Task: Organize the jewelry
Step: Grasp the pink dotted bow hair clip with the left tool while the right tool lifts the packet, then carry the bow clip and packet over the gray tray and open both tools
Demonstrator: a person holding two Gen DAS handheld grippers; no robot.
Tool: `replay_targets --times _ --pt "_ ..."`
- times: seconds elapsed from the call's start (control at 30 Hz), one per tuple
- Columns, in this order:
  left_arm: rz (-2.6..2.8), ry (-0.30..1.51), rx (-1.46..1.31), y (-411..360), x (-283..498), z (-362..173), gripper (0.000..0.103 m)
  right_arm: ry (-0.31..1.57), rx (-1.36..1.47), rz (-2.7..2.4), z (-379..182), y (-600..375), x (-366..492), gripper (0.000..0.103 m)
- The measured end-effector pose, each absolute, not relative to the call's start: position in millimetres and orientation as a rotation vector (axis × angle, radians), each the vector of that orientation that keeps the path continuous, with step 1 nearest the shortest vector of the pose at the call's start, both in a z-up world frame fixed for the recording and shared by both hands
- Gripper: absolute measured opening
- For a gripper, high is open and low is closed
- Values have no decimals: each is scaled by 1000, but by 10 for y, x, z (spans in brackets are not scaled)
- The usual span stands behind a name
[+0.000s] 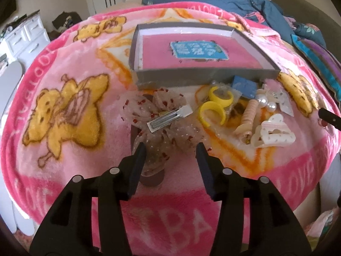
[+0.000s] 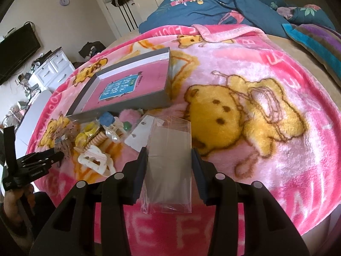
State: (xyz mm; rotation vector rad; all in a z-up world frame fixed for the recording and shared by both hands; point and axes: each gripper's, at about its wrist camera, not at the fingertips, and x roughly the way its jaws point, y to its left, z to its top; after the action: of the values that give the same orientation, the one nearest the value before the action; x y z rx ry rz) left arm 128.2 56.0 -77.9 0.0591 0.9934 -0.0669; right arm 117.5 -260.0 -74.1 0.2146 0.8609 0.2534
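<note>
A grey box (image 1: 204, 75) with a pink floor lies on the pink bear blanket; it also shows in the right wrist view (image 2: 136, 104). In front of it lie a beige tulle bow clip (image 1: 162, 117), two yellow cuffs (image 1: 215, 106), pearl pieces (image 1: 266, 102) and a cream claw clip (image 1: 272, 134). My left gripper (image 1: 170, 147) is open, its fingers either side of the bow's near edge. My right gripper (image 2: 169, 151) is open around a clear plastic bag (image 2: 168, 166) lying on the blanket. The left gripper (image 2: 53, 157) shows at the left of the right wrist view.
A blue card (image 1: 244, 86) and a white earring card (image 2: 138, 136) lie near the box. A dark blue floral duvet (image 2: 223, 10) is bunched at the far end of the bed. A white drawer unit (image 2: 51, 68) stands beyond the bed's left side.
</note>
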Motion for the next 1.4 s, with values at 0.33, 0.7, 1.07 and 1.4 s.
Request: replay_targets --times 0.33,0.7,1.07,1.4 --pt "-132 976 14 633 1341 -719 0 845 198 265 -613 -2502 1147 40" --pt "-193 850 4 556 1253 -70 0 795 174 273 -292 -2451 1074 40" --pt "-225 766 -10 476 1561 374 0 702 125 299 221 -2295 1207 40" --pt "-218 747 -9 443 1973 509 0 682 81 355 415 -1988 1699 40"
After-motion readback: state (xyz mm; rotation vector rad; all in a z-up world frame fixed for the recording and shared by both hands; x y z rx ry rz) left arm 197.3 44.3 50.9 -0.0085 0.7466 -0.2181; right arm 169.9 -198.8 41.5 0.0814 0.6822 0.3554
